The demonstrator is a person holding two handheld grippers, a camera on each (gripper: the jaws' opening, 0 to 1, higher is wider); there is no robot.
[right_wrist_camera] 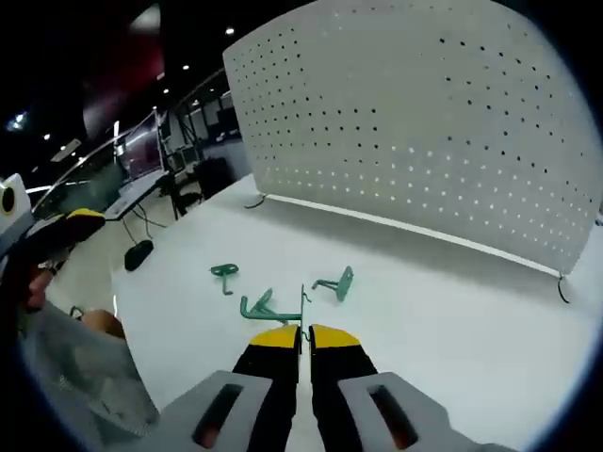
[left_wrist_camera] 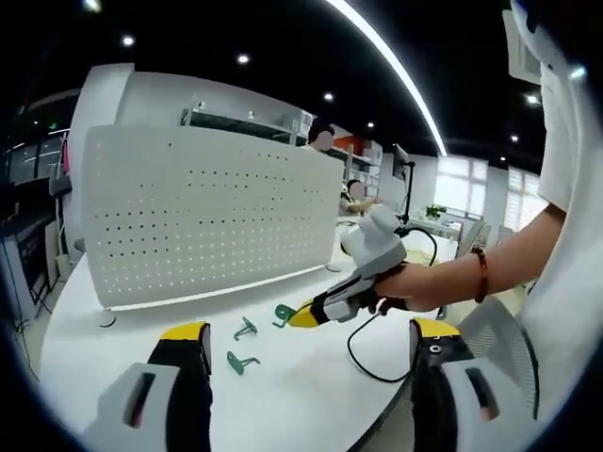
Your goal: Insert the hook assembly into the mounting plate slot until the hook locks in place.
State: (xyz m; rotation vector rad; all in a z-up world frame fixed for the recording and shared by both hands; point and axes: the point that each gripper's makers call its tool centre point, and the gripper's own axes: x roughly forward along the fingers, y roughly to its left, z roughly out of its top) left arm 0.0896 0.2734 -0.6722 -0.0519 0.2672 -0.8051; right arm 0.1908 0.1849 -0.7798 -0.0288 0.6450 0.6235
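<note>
Green bent-wire metal hook (right_wrist_camera: 267,307) sits pinched at its thin upright post in your right tongs (right_wrist_camera: 303,336); it's light, stiff and slippery. Grip low near the base plate. Left tongs (left_wrist_camera: 309,341) hang released above the white tabletop (right_wrist_camera: 452,320).

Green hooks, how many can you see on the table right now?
3. One hook is pinched at the right gripper; a second lies just beyond it, the third farther from the pegboard.

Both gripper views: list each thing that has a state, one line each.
Left gripper: open, holding nothing.
Right gripper: shut on a green hook.
Other green hooks: lying loose on the white table.
White pegboard: standing upright on the table, nothing hung on it.
</note>
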